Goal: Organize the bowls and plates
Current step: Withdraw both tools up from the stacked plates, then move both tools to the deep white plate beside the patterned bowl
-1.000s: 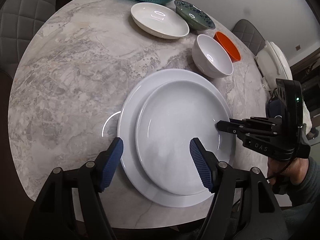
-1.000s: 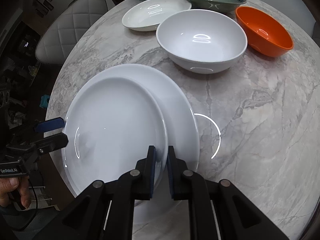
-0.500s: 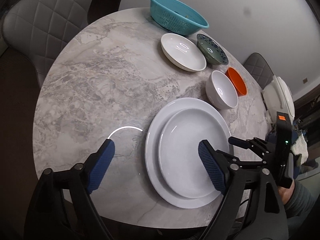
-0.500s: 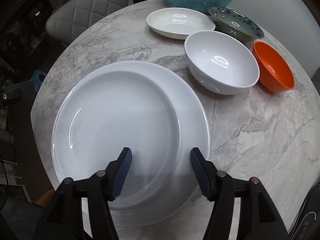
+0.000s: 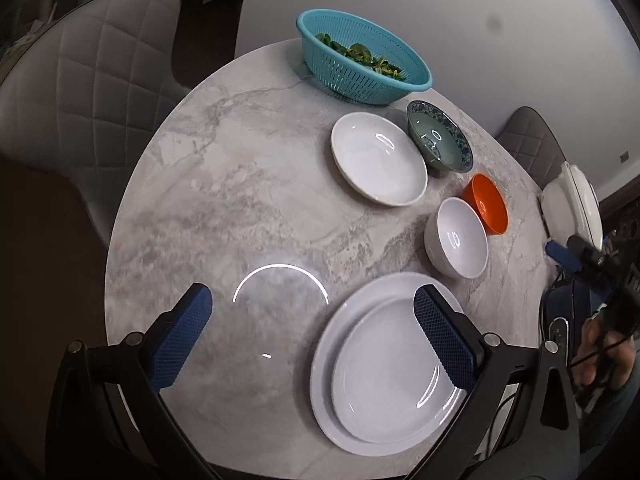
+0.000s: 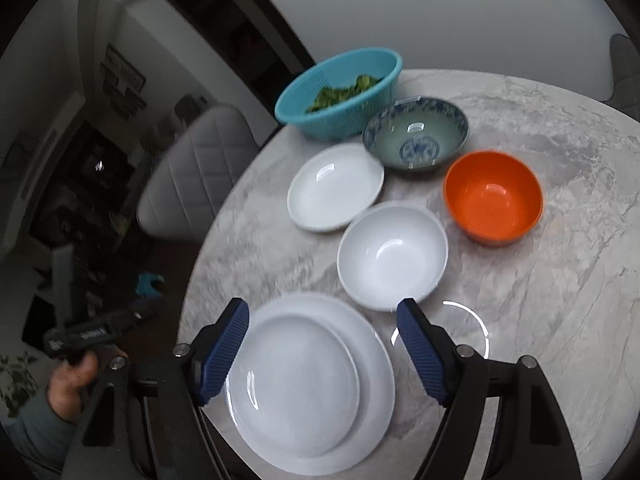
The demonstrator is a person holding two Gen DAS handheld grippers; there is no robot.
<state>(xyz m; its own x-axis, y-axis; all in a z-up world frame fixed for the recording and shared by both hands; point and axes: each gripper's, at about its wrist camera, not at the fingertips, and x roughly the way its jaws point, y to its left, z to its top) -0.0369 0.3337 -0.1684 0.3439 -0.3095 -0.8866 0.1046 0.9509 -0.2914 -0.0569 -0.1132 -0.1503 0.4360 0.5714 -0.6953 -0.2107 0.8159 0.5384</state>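
A small white plate (image 5: 392, 372) lies stacked on a larger white plate (image 5: 324, 360) at the near edge of the marble table (image 5: 224, 208). My left gripper (image 5: 312, 294) hovers above the table, left of the stack, jaws opening with nothing between them. My right gripper (image 6: 322, 306) hangs over the same stack (image 6: 296, 384), jaws also opening, touching nothing. Beyond stand a white bowl (image 6: 394, 256), an orange bowl (image 6: 494, 198), a blue-patterned green bowl (image 6: 416, 136) and a shallow white dish (image 6: 334, 188).
A teal colander (image 5: 360, 60) with greens stands at the table's far edge. Padded grey chairs (image 5: 80, 92) ring the table. A white lidded appliance (image 5: 576, 200) sits off the right edge. Bare marble lies left of the dishes.
The right gripper let go of the small plate's rim and spread its jaws. Both grippers lifted and drew back from the stack, and the left jaws widened.
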